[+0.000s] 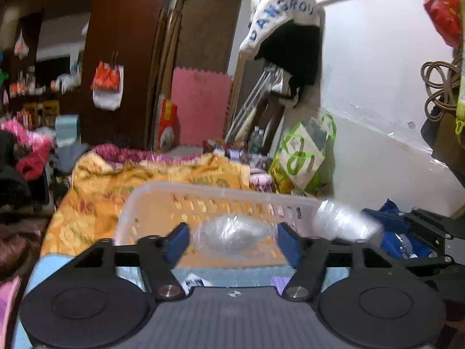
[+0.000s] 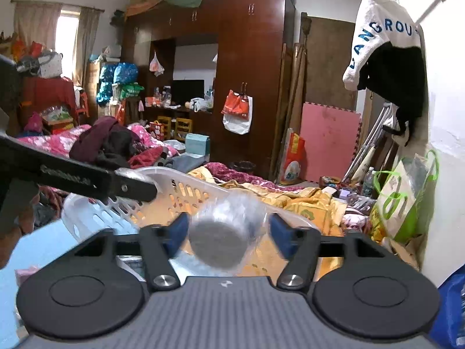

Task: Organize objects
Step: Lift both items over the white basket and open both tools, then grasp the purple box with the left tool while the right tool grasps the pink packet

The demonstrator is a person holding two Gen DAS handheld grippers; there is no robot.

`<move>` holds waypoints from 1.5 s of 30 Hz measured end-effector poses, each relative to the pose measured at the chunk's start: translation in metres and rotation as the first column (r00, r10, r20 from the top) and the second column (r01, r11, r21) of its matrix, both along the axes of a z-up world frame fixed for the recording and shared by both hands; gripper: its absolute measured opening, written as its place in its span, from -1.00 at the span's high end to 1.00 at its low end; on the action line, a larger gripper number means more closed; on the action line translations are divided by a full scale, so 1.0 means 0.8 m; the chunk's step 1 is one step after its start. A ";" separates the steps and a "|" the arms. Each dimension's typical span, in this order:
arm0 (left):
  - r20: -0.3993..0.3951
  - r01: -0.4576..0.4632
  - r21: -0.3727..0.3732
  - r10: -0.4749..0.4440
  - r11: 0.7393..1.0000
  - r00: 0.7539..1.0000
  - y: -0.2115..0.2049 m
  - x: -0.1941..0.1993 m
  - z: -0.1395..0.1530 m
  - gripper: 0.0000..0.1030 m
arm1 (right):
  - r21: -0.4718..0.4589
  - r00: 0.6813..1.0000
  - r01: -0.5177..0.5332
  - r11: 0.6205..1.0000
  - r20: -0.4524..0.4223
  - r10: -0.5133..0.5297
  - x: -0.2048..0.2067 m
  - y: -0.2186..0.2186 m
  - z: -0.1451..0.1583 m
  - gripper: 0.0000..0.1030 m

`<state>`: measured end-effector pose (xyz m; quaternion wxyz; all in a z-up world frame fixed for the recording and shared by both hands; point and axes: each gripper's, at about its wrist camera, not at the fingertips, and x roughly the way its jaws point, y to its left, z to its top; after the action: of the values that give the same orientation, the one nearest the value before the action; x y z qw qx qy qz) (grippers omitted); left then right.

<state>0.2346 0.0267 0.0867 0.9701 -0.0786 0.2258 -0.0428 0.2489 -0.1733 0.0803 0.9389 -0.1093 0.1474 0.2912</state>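
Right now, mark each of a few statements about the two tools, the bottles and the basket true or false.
1. A clear plastic bottle sits between the left tool's fingers. True.
2. The basket is red. False: it is translucent white.
3. The right tool has nothing between its fingers. False: a clear bottle, dark end toward the camera, is there.
4. The basket lies on an orange patterned blanket. True.
5. A pink foam mat leans upright behind the bed. True.
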 end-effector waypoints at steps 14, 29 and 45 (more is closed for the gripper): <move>0.101 -0.008 0.083 0.000 0.996 0.995 0.024 -0.163 -0.054 -0.71 | 0.086 0.999 -0.018 0.996 0.049 0.014 -0.107 -0.073 -0.047 -1.00; 0.041 -0.027 0.011 0.027 1.000 0.999 0.049 -0.188 -0.121 -0.71 | 0.066 0.996 -0.084 0.994 -0.024 0.086 -0.096 -0.062 -0.084 -0.85; 0.053 -0.066 0.078 0.062 0.995 0.997 0.031 -0.200 -0.127 0.10 | 0.059 0.990 -0.119 0.991 -0.062 0.123 -0.109 -0.054 -0.102 0.38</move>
<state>0.0745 0.0517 -0.0148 0.9787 -0.0460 0.1999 -0.0048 0.1614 -0.2164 -0.0015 0.9168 -0.0825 0.1634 0.3549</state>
